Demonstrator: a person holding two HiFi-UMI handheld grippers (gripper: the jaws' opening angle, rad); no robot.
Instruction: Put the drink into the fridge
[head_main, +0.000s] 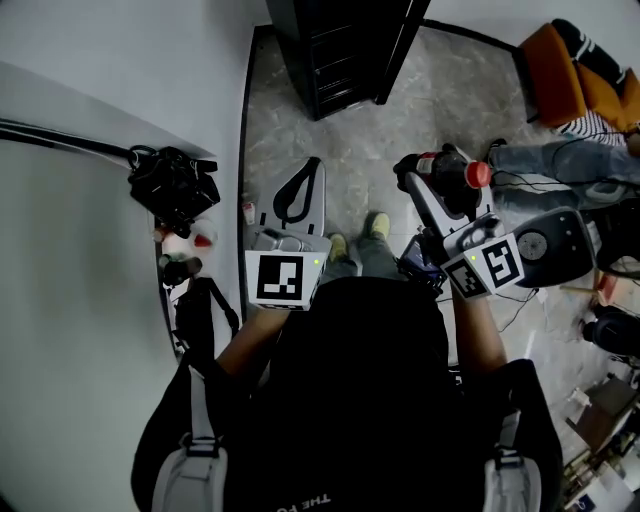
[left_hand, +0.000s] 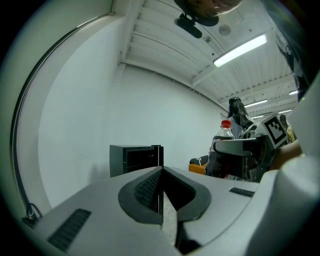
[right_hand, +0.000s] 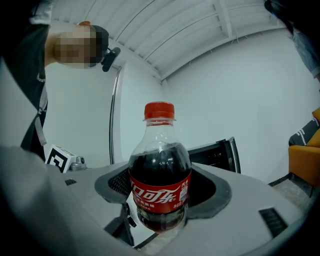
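The drink is a small cola bottle (right_hand: 160, 170) with a red cap and red label. My right gripper (right_hand: 160, 197) is shut on its lower body and holds it upright in the right gripper view. From the head view the bottle (head_main: 462, 176) sits in the right gripper (head_main: 440, 172) above the floor, right of my feet. A dark fridge (head_main: 340, 50) stands ahead with its door open, and it also shows behind the bottle (right_hand: 216, 154). The left gripper (head_main: 311, 168) is held to the left with its jaws together on nothing (left_hand: 161, 175). It faces the fridge (left_hand: 136, 159).
A white wall and ledge run along the left, with a black bag (head_main: 172, 187) and small bottles (head_main: 182, 242) on it. An orange chair (head_main: 560, 70), a seated person's legs (head_main: 560, 160) and a round grey device (head_main: 552, 245) crowd the right. Grey stone floor (head_main: 350, 150) lies between me and the fridge.
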